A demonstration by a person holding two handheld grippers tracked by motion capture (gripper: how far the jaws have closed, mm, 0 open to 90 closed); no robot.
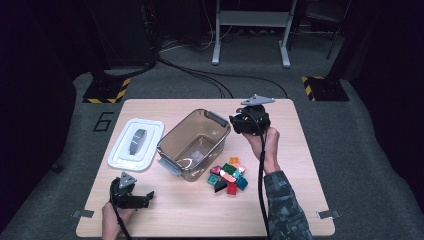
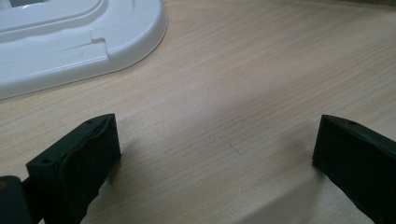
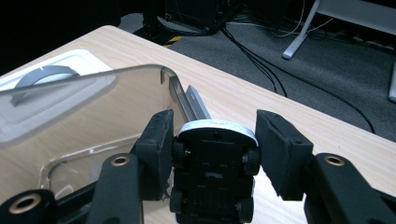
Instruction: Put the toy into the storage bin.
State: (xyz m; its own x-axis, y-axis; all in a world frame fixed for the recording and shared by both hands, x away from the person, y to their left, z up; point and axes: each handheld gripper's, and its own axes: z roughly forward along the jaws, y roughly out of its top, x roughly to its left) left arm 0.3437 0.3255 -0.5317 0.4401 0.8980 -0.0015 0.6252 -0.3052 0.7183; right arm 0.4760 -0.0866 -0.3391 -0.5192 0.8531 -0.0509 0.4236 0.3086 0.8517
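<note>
Your right gripper [image 1: 239,121] hangs over the far right part of the table [image 1: 300,200], just beside the right end of the clear plastic bin [image 1: 195,145]. In the right gripper view its 2 black jaws are closed partway on a small toy car [image 3: 214,175], which sits between them with its dark underside and wheels facing the camera and a pale body edge along the top; the left pad presses the car's side, while the right pad lies close against the other side, though you cannot tell whether it fully touches. Past the car in that view you see the bin's transparent wall and its grey handle [image 3: 196,105], so the car is held near the bin's rim, above the table rather than inside. Your left gripper [image 1: 145,196] rests low at the near left corner of the table, well apart from the bin. Its jaws stand wide apart in the left gripper view, with bare wood between them and nothing held. The white lid [image 1: 136,143] lies flat on the table to the left of the bin, just beyond your left gripper. A cluster of coloured blocks [image 1: 228,175] sits on the table on the near side of the bin's right end, beside your right forearm [image 1: 267,150].
</note>
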